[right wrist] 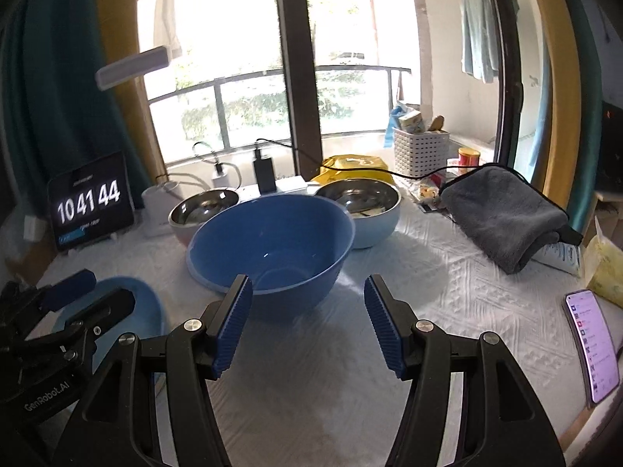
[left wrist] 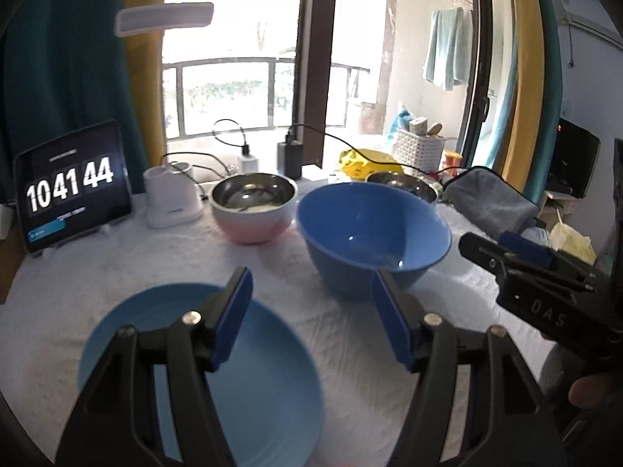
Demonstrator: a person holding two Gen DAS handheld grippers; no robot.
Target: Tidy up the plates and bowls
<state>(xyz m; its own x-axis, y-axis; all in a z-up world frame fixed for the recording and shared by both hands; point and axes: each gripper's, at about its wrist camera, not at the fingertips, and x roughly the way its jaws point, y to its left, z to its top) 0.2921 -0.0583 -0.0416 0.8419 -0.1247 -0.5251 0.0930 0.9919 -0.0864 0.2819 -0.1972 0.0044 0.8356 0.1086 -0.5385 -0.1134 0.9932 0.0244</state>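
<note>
**Both grippers empty, nothing grasped**

Your left gripper (left wrist: pixel 311 292) is spread wide over the blue plate (left wrist: pixel 268 385). Your right gripper (right wrist: pixel 307 295) gapes empty before the blue bowl (right wrist: pixel 272 241), mid-table on the white cloth (right wrist: pixel 447 292).

A counter (right wrist: pixel 428 292) covered in white quilted cloth stands against a large window (right wrist: pixel 241 89) with a dark central frame post (right wrist: pixel 296 78); bright daylight floods in. Outside, a balcony railing (left wrist: pixel 233 66) fronts greenery. Teal and mustard curtains (left wrist: pixel 78 58) hang far left, and more on the right. A pale blue towel (left wrist: pixel 446 48) hangs far right on the balcony.
</note>
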